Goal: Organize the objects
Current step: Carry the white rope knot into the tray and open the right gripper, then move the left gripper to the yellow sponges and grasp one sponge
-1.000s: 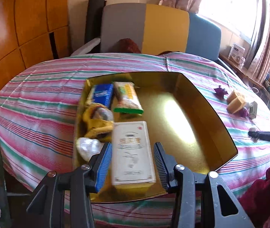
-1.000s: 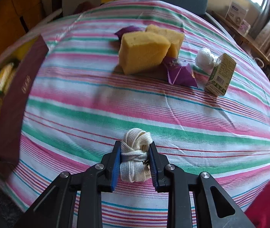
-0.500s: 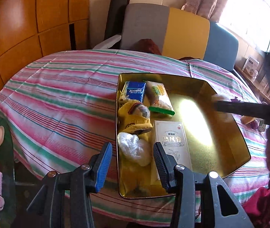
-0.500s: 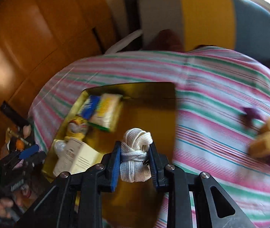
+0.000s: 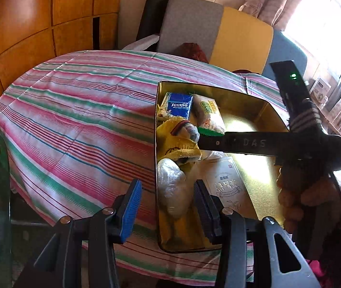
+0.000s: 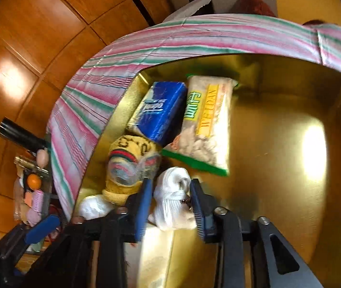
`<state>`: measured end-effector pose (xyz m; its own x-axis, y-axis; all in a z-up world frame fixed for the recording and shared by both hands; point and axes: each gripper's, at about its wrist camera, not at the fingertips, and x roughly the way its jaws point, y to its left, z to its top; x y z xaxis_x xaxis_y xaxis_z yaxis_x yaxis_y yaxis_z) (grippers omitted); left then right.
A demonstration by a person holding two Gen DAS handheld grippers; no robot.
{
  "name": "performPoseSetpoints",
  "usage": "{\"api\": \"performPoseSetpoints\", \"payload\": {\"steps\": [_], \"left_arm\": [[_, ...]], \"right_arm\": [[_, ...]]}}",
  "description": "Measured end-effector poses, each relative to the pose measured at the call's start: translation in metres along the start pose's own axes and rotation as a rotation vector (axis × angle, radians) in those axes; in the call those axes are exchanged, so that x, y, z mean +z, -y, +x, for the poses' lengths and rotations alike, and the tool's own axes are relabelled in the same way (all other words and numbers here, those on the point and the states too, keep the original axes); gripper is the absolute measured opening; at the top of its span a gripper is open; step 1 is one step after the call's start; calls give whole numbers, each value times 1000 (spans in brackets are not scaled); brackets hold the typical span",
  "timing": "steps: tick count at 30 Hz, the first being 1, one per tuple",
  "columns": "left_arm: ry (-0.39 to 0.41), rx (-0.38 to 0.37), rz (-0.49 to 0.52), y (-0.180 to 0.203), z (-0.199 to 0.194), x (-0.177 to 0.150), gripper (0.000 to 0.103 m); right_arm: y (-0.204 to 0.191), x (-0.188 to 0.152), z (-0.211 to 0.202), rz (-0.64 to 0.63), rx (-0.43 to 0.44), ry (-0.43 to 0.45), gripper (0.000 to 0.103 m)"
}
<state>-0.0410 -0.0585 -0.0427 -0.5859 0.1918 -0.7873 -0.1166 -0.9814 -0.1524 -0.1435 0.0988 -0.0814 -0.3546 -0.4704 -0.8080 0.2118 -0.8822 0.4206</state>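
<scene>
The right gripper (image 6: 169, 200) pinched a white knotted rope bundle (image 6: 171, 198) low-centre over the gold tray (image 6: 278, 124); the left gripper (image 5: 168, 206) gaped wide, empty.

striped tablecloth (image 5: 79, 120), wooden panelling (image 5: 21, 24)

Wood-panelled wall (image 5: 38, 24), grey-yellow-blue chairs (image 5: 218, 33) — sunlit curtained window (image 5: 324, 21) beyond.

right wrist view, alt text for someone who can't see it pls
The right tongs grip a white rope bundle low inside a gold tray on a striped tablecloth. Nearby lie a blue tissue pack, a snack bag and a yellow sock.
</scene>
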Motion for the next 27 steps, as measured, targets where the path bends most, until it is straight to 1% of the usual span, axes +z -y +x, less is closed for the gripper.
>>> {"api": "performPoseSetpoints", "payload": {"steps": [2,6,8,10,12,14,17,21,27], "left_arm": [[7,4,5,1,-2,0,45],[17,13,20,4,-5,1,45],[22,15,29,7,-7,1,45],[30,19,40,10,-9,1,45],[40,21,55,14,-12,1,45],[44,20,70,19,-15,0,45],[47,17,89,27,-18,-1,45],[56,7,107,38,-23,-3,45],[55,-4,142,58,-25,-5,45]], "right_arm": [[0,-2,-5,6,12,17,48],[0,-3,-26,12,21,72,58],[2,-4,-41,14,10,103,65],[7,-9,-62,12,-7,133,69],[10,-14,-78,-4,-40,160,72],[16,-22,-96,-16,-82,191,78],[29,-32,-119,-18,-145,224,79],[55,-48,-152,-6,-228,265,82],[112,-67,-202,69,-344,310,88]]}}
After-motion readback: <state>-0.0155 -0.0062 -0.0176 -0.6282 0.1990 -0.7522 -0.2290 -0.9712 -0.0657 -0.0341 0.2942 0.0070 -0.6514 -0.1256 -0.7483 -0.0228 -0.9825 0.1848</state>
